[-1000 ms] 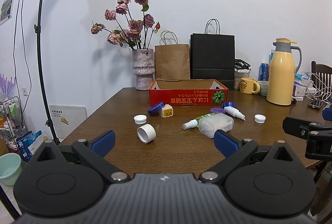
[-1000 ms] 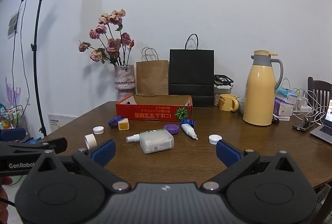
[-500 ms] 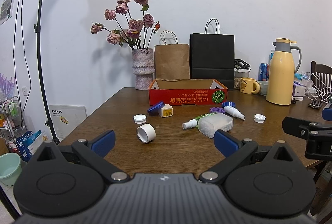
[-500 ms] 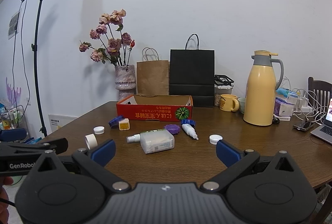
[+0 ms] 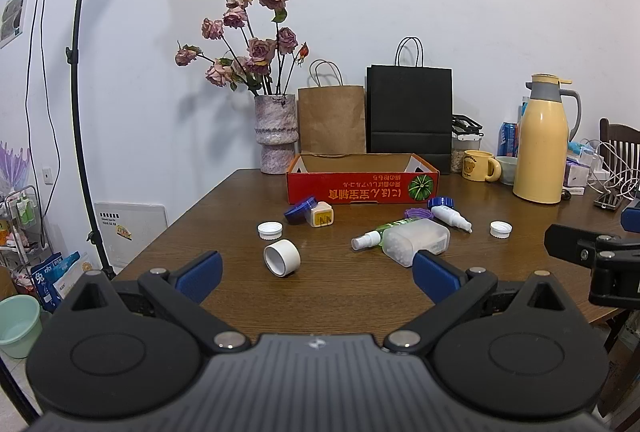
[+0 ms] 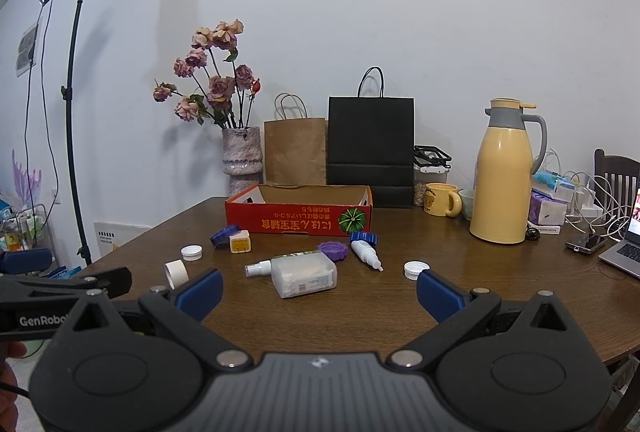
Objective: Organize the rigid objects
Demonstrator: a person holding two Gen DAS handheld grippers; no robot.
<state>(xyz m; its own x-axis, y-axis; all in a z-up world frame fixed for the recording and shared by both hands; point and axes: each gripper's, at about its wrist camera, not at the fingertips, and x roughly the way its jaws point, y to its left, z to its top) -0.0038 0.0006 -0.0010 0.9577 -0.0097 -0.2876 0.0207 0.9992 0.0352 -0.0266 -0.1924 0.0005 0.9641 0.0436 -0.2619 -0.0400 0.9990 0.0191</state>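
Note:
An open red cardboard box (image 5: pixel 362 188) (image 6: pixel 298 220) stands mid-table. In front of it lie small rigid items: a white tape roll (image 5: pixel 281 257) (image 6: pixel 176 273), white caps (image 5: pixel 270 230) (image 5: pixel 501 229) (image 6: pixel 416 269), a blue lid (image 5: pixel 300 210), a yellow-white cube (image 5: pixel 320 216) (image 6: pixel 239 243), a clear plastic case (image 5: pixel 416 242) (image 6: pixel 303 274), a green spray bottle (image 5: pixel 376 237), a purple lid (image 6: pixel 332 250) and a white dropper bottle (image 5: pixel 451 216) (image 6: pixel 366 253). My left gripper (image 5: pixel 316 272) is open and empty at the near edge. My right gripper (image 6: pixel 320 290) is open and empty, beside it.
At the back stand a vase of dried roses (image 5: pixel 276 136), a brown bag (image 5: pixel 332 120), a black bag (image 5: pixel 409 112), a yellow mug (image 5: pixel 478 165) and a yellow thermos (image 5: pixel 540 140). A laptop (image 6: pixel 626 252), phone and cables sit at right. A light stand (image 5: pixel 78 92) is left of the table.

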